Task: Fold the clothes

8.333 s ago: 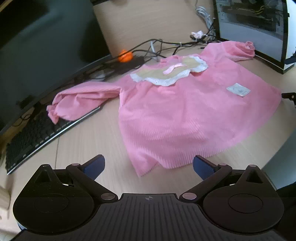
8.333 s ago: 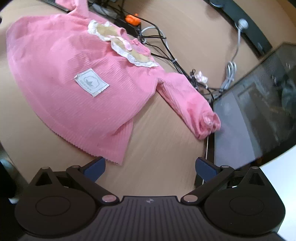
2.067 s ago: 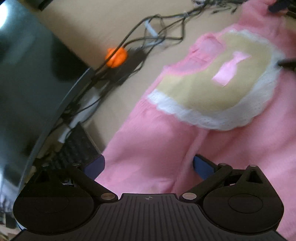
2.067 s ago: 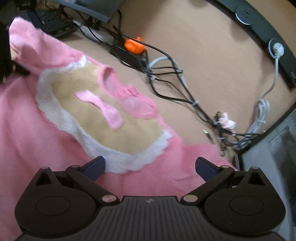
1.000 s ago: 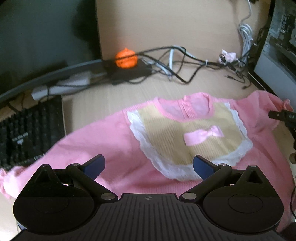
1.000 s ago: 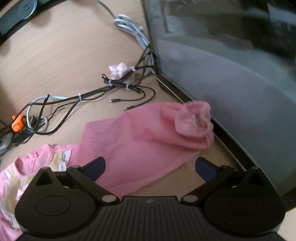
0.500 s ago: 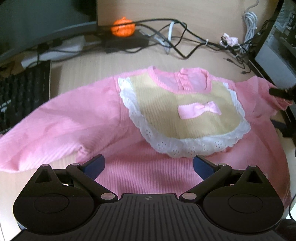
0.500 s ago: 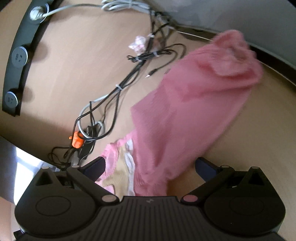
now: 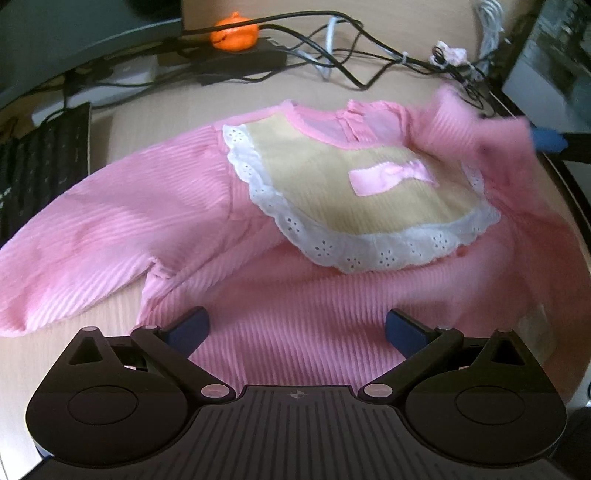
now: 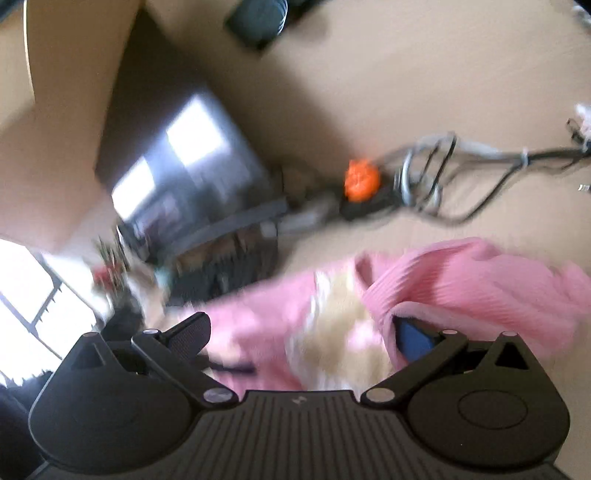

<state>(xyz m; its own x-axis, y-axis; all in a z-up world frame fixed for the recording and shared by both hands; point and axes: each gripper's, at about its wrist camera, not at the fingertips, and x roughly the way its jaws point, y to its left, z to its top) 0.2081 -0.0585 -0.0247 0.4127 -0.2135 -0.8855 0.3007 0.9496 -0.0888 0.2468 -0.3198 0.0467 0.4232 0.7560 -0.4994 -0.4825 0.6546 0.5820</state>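
The left gripper [image 9: 295, 328] has its jaws spread wide and it holds nothing. Its two blue fingertips [image 9: 186, 328] hang just over the lower body of the pink dress [image 9: 295, 306], which fills the space between them.

The right gripper [image 10: 299, 332] also has its jaws spread apart. The right sleeve [image 10: 480, 280] of the dress is draped over the blue pad of one finger [image 10: 413, 338], and the other finger is bare. This view is strongly blurred, so I cannot tell if the sleeve is only lying on that finger or is caught by it. In the left wrist view the same sleeve [image 9: 491, 147] is lifted and folded toward the chest, and the blue tip of the right gripper [image 9: 546, 138] shows just beside its cuff.

The dress lies front side up on the light wooden table [image 9: 147, 110]. On its chest there is a beige bib panel [image 9: 332, 173] with a white lace edge and a small pink bow [image 9: 391, 175]. The left sleeve [image 9: 92, 240] is stretched out flat toward the left side.

Behind the dress, a black keyboard [image 9: 37, 162] is at the left edge, near a dark monitor [image 9: 74, 37]. An orange pumpkin-shaped object [image 9: 233, 31] sits on a black box among tangled cables [image 9: 351, 48]. At the far right stands a dark computer case [image 9: 554, 66].
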